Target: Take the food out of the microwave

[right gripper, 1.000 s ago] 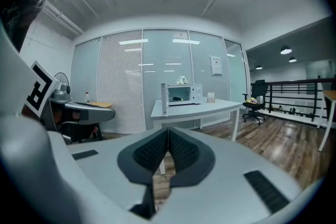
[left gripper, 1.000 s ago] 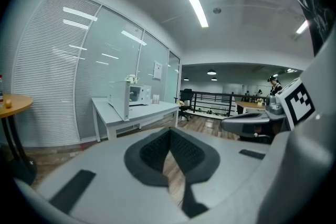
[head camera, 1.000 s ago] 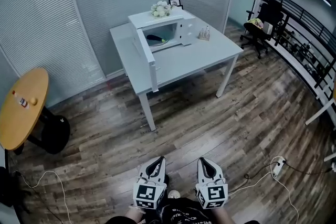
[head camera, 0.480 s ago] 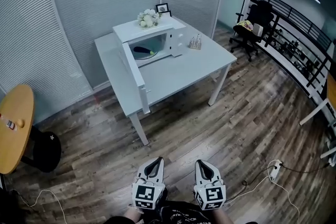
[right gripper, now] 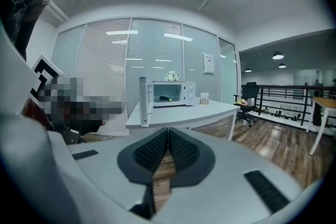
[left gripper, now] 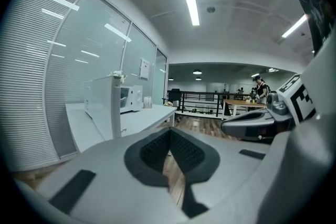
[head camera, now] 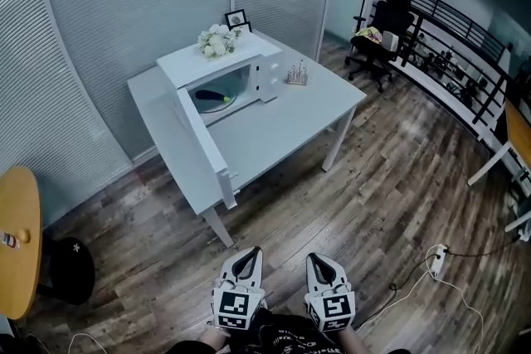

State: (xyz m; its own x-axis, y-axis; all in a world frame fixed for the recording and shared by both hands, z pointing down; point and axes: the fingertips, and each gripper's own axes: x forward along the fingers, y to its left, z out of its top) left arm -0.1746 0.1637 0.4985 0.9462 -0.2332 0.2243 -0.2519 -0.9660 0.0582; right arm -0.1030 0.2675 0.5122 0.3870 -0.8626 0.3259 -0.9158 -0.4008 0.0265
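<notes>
A white microwave [head camera: 249, 70] stands on a white table [head camera: 290, 116], its door [head camera: 203, 152] swung wide open toward me. Inside it a dark long piece of food [head camera: 210, 94] lies on a plate; the right gripper view shows the same food [right gripper: 165, 98] in the open microwave [right gripper: 178, 93]. My left gripper [head camera: 241, 259] and right gripper [head camera: 320, 259] are held side by side low over the wooden floor, well short of the table. Both are shut, pads together, with nothing between them: left gripper [left gripper: 169, 132], right gripper [right gripper: 168, 130].
Flowers [head camera: 214, 40] and a photo frame [head camera: 236, 18] sit on the microwave, and small bottles [head camera: 296, 75] stand beside it. A round orange table [head camera: 15, 240] is at the left, an office chair [head camera: 377, 29] at the back right, a power strip [head camera: 437, 258] with cable on the floor.
I have walked toward the table: table and microwave are closer and further left in the head view. Both grippers stay shut, side by side.
</notes>
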